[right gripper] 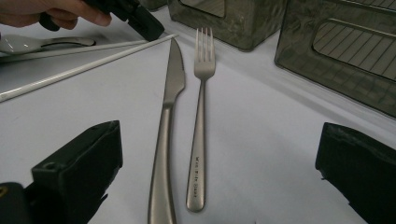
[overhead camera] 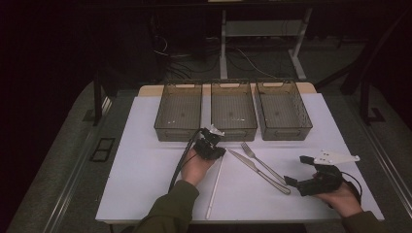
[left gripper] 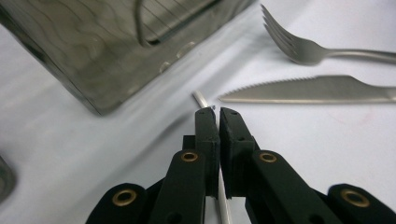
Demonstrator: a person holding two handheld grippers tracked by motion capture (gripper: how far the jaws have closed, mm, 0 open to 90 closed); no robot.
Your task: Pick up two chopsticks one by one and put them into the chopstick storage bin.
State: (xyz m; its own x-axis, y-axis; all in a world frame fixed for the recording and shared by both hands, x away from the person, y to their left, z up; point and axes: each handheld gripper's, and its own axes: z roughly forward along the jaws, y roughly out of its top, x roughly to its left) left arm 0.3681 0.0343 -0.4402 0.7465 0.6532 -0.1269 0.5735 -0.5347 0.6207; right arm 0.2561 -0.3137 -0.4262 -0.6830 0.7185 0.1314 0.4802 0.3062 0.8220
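- Left gripper view shows the left gripper with its fingers closed on a thin white chopstick, near its far end; the rest of the stick lies on the white worktop, probably so that it can be lifted toward a bin.
- Just ahead stands the middle bin of three open mesh bins in a row, which look ready for sorting.
- A knife and a fork lie side by side, apart from the stick.
- The right gripper waits over their handles with its fingers wide open, holding nothing.
- Small engraved writing is on the fork handle, too small to read.
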